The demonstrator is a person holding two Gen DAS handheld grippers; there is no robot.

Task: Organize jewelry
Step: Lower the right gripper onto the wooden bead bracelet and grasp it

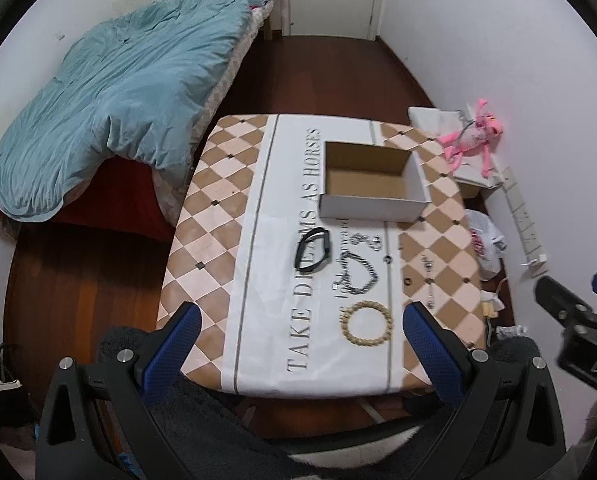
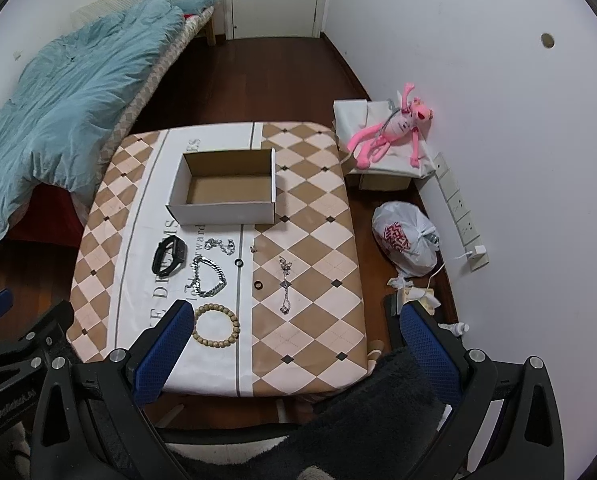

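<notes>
Opening step: both your left gripper (image 1: 300,344) and right gripper (image 2: 294,338) hover with jaws wide and empty near the surface (image 2: 310,184), jewelry scattered before the far cardboard box (image 2: 226,184); next, descend onto the nearest beaded bracelet (image 2: 216,326).

Dim, even light; fisheye-warped edges

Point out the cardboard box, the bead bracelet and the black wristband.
cardboard box (image 2: 224,189): right wrist view, bare inner floor.
bead bracelet (image 2: 234,322): right wrist view, beads on its right side.
black wristband (image 1: 325,242): left wrist view, its thick upper end.
</notes>
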